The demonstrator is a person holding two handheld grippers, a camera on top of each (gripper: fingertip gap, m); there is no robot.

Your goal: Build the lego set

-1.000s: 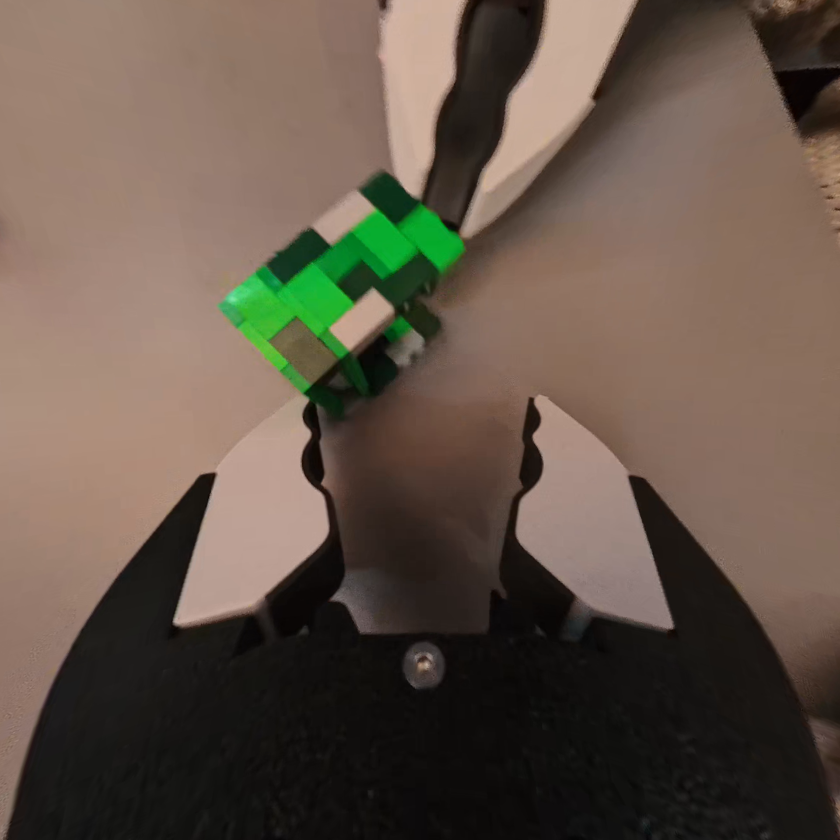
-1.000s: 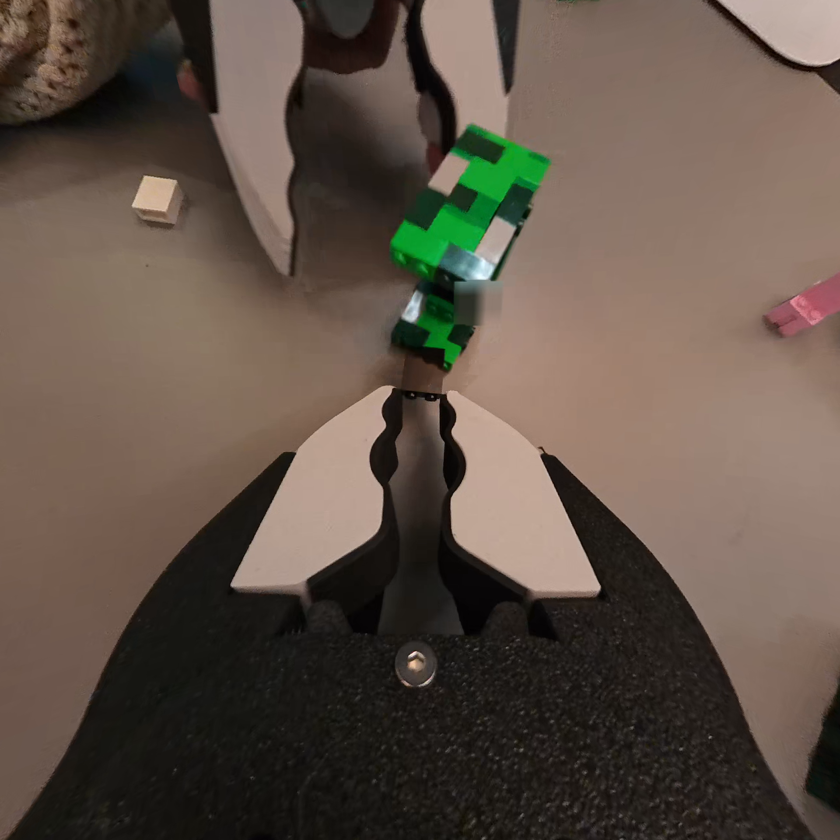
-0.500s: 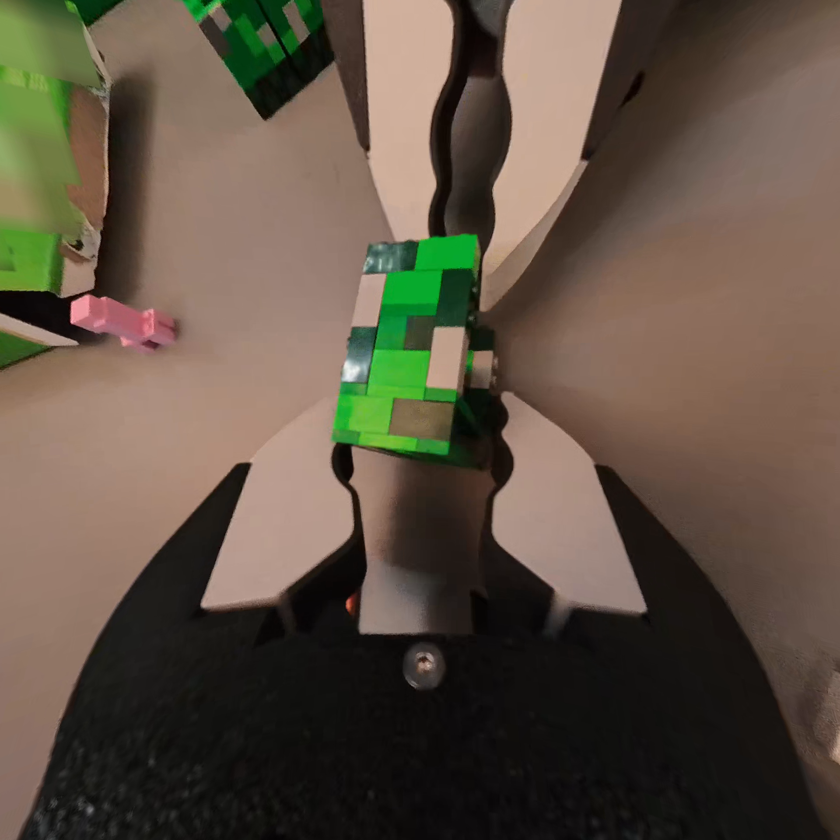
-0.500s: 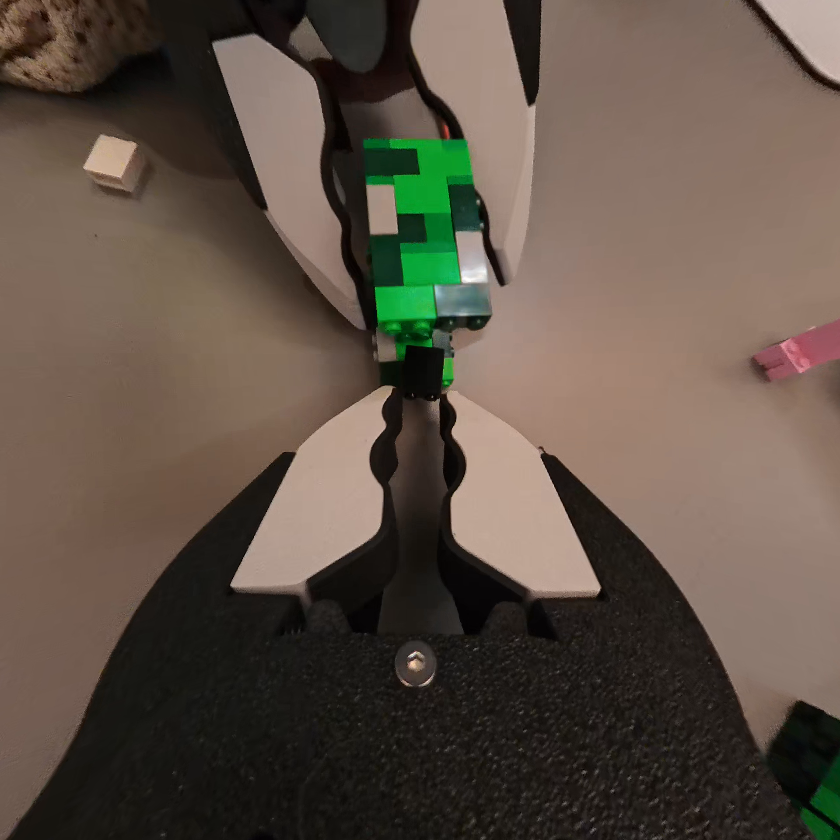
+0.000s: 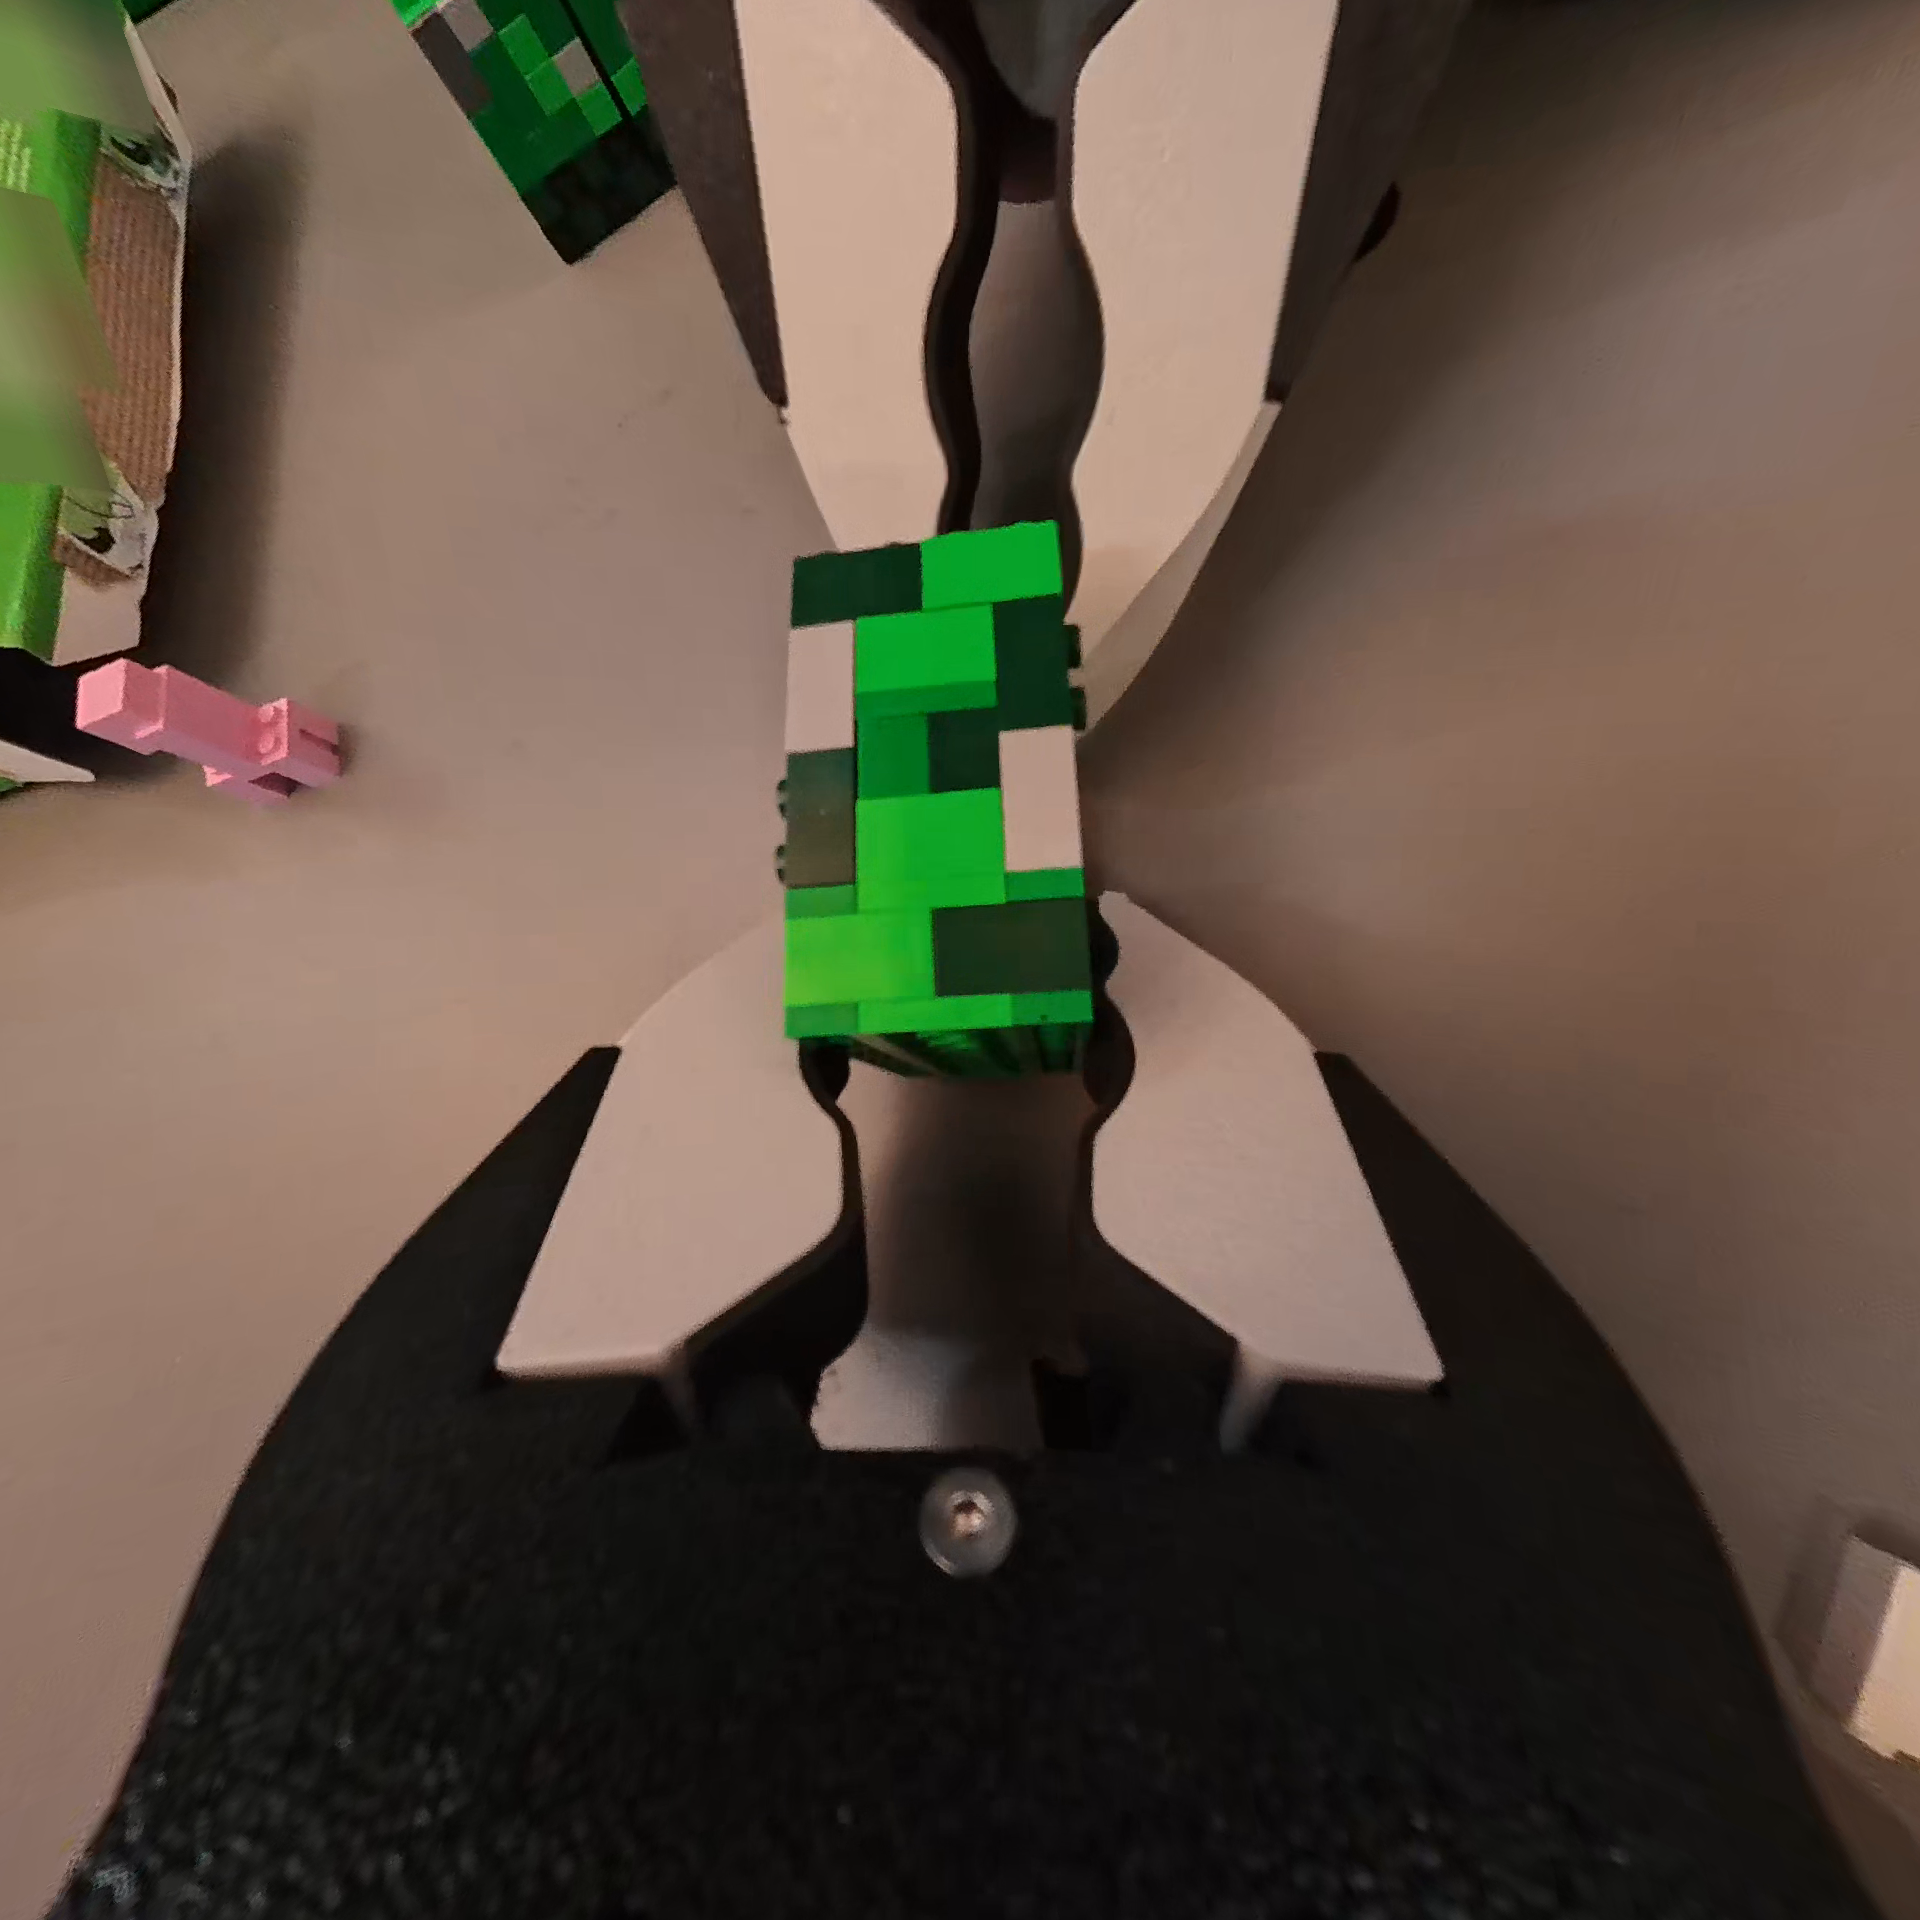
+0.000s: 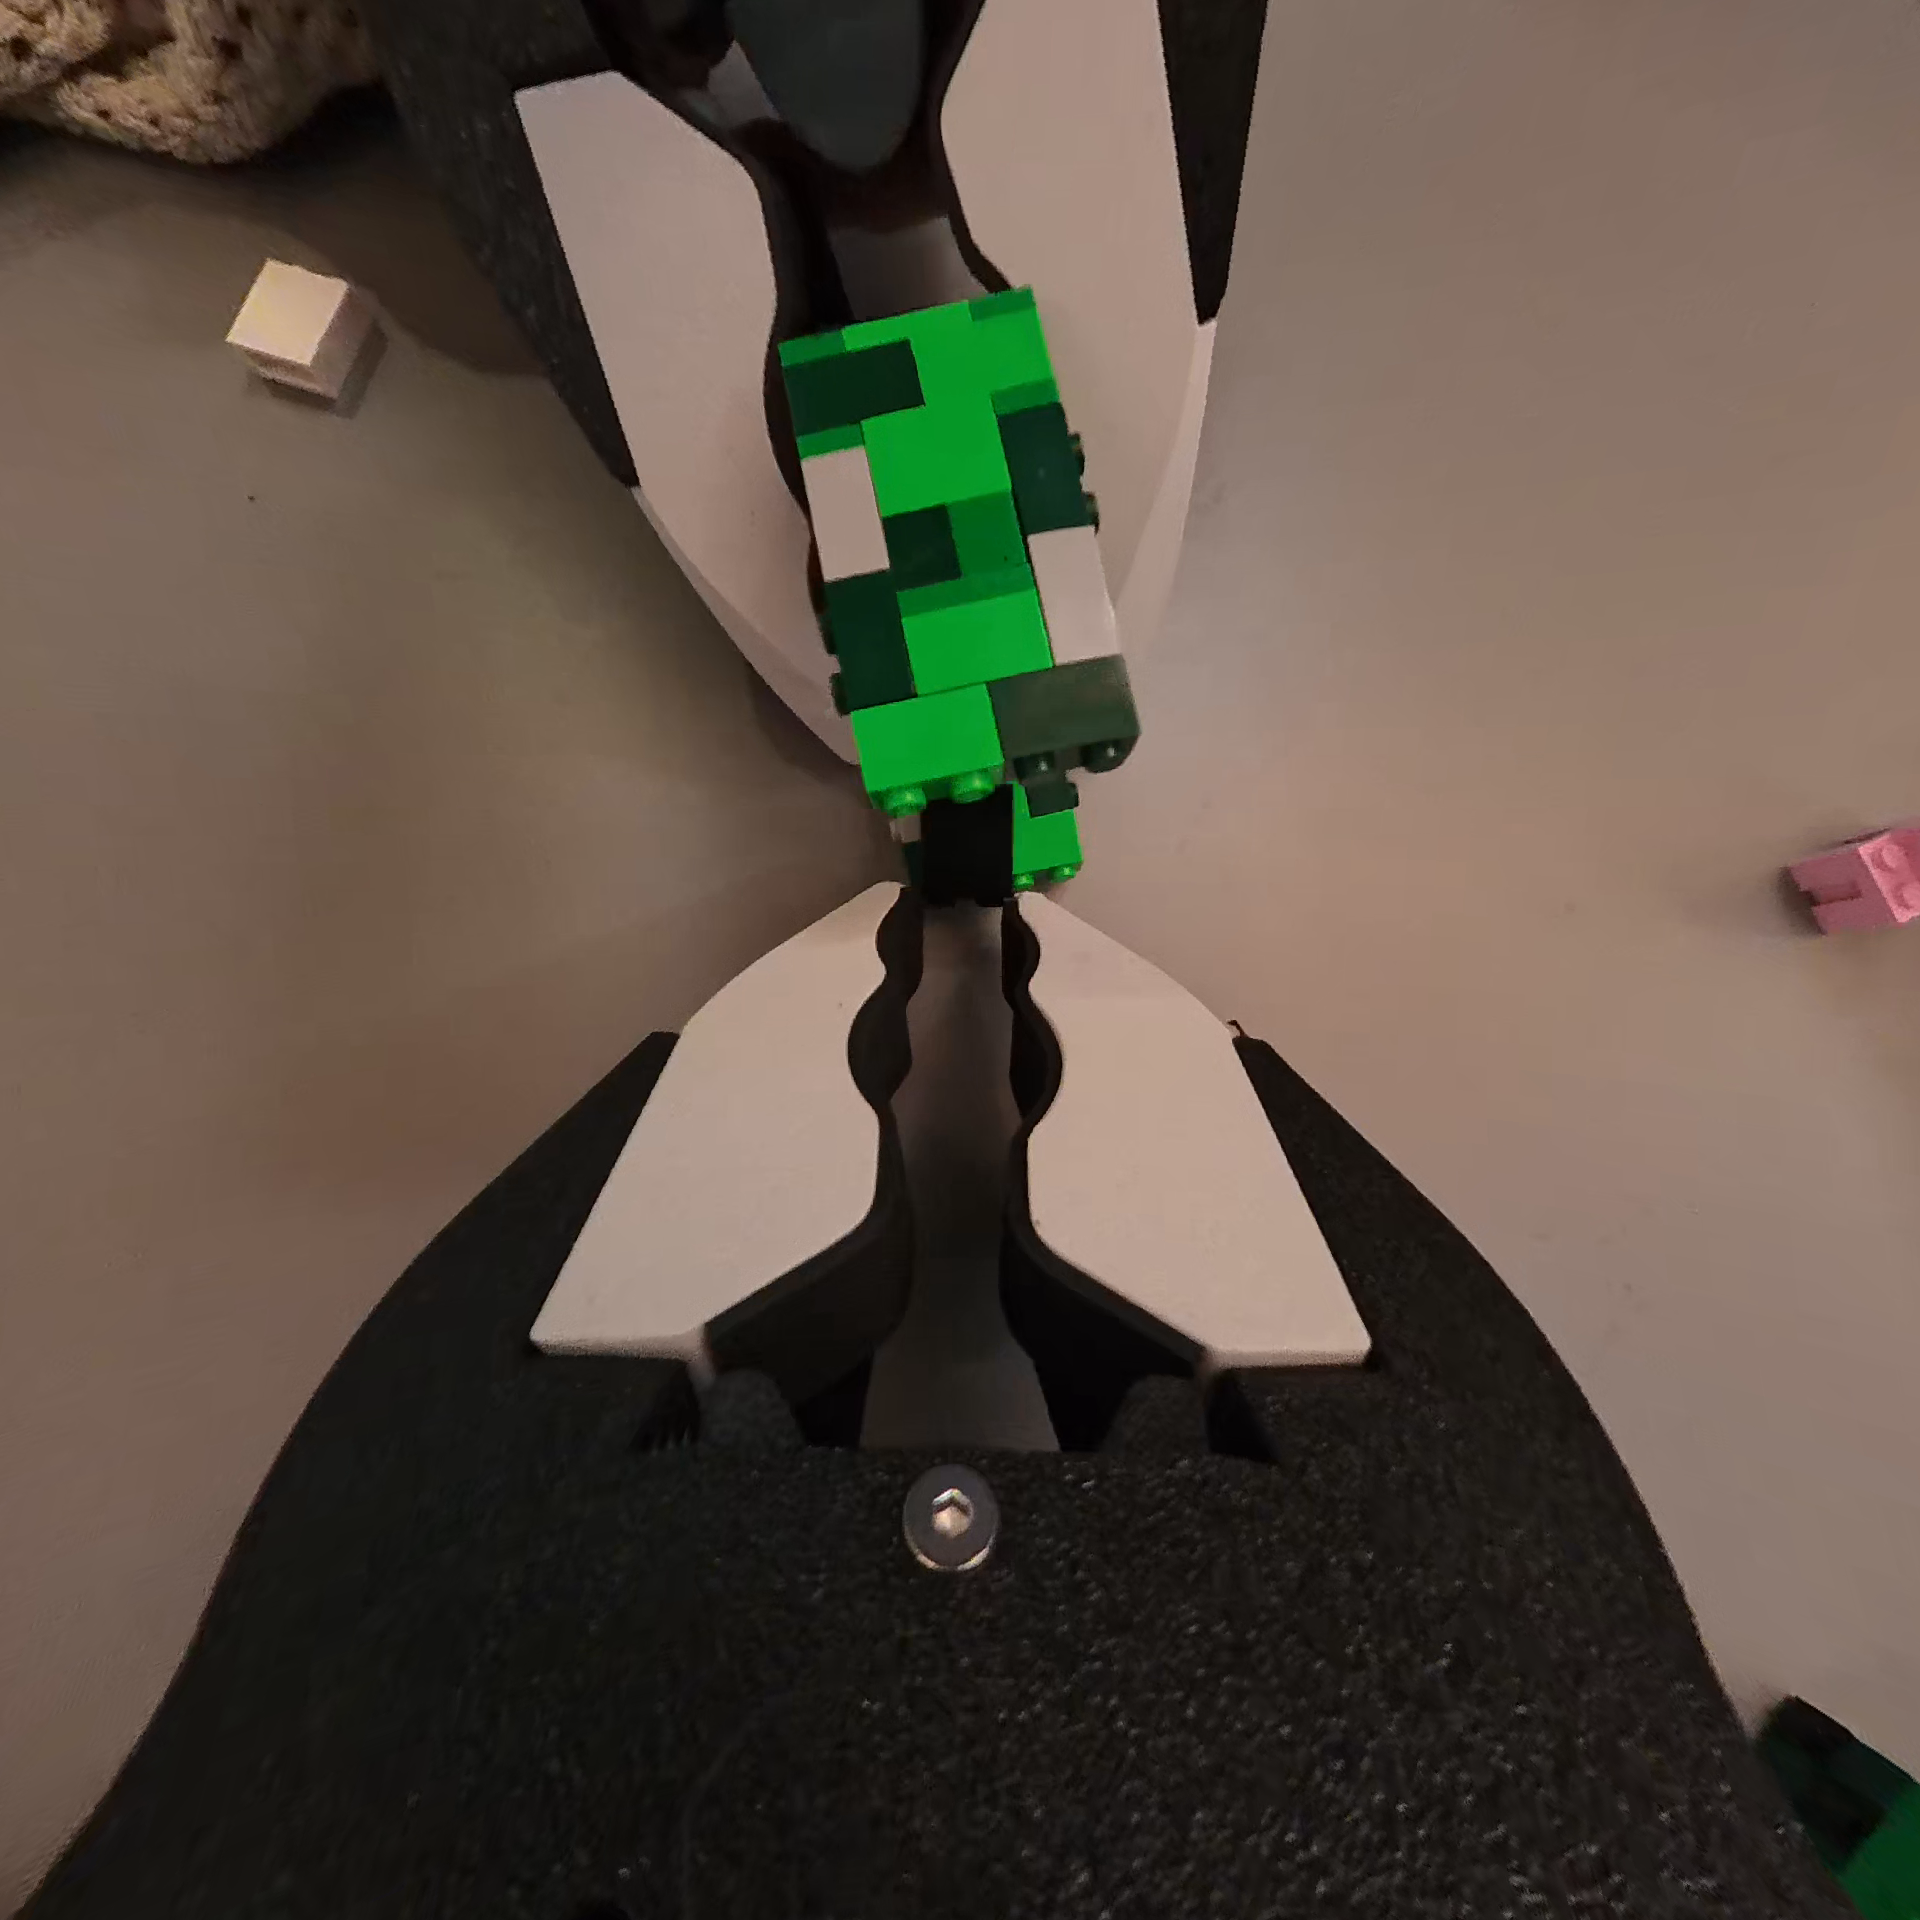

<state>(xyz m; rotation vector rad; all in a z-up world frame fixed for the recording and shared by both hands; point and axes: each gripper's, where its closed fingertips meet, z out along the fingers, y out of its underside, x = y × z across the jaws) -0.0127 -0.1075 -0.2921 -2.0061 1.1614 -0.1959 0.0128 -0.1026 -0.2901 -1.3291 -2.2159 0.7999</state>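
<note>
A tall block of light green, dark green and grey Lego bricks [image 5: 935, 790] hangs above the table between my two grippers, which face each other. My left gripper [image 5: 945, 925] is shut on the block's near end, one finger on each side. In the right wrist view the same block [image 6: 945, 540] sits between the left gripper's white fingers [image 6: 707, 468]. My right gripper [image 6: 961, 896] is shut on a small black piece [image 6: 966, 852] at the block's narrow studded end. The right gripper's fingers [image 5: 862, 312] show at the top of the left wrist view.
A pink Lego piece [image 5: 208, 727] lies on the beige table, also in the right wrist view [image 6: 1860, 883]. A second green Lego build [image 5: 551, 114] and a green cardboard box [image 5: 62, 364] lie at the far left. A white cube brick [image 6: 301, 327] and knitted fabric [image 6: 156, 73] lie nearby. The grippers are tip to tip, or close to it. From either gripper's tips it is about 15 centimeters to the white cube brick [image 6: 301, 327].
The green block has swung from tilted to in line with both grippers. My left gripper, open a second ago, has come around the block's end and closed on it.
</note>
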